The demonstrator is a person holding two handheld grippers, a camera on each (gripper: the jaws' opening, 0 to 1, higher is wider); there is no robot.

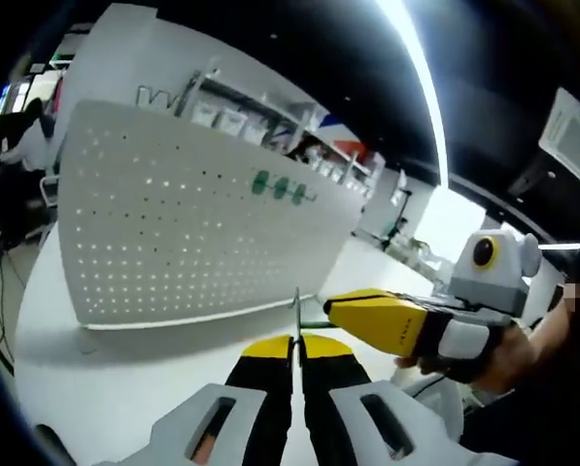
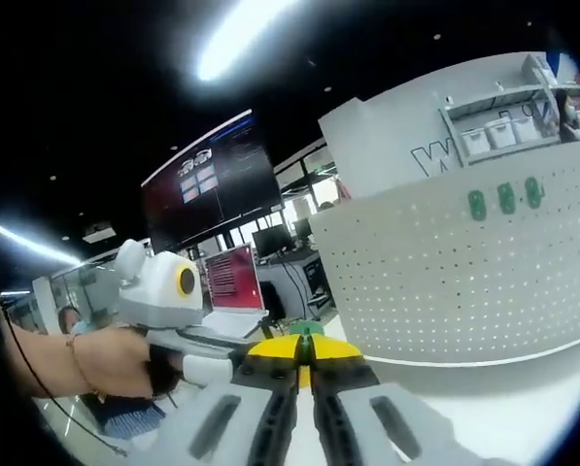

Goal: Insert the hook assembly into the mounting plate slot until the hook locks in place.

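Observation:
A white perforated mounting plate point(image 1: 173, 233) stands upright on the white table; it also appears in the right gripper view point(image 2: 464, 282). Three green hooks point(image 1: 280, 186) sit in its upper part point(image 2: 503, 197). My left gripper point(image 1: 296, 354) is shut on the thin metal wire of the hook assembly point(image 1: 296, 311), held in front of the plate's lower edge. My right gripper point(image 1: 333, 313) comes in from the right and meets the same piece. In its own view the right gripper point(image 2: 304, 357) is shut, with the assembly's green end point(image 2: 304, 330) at its tips.
The white table point(image 1: 95, 388) runs under and in front of the plate. Behind stand a white wall with shelves of bins point(image 2: 503, 126), a dark screen point(image 2: 212, 184) and a laptop point(image 2: 236, 277). A person's hand point(image 2: 105, 359) holds the left gripper.

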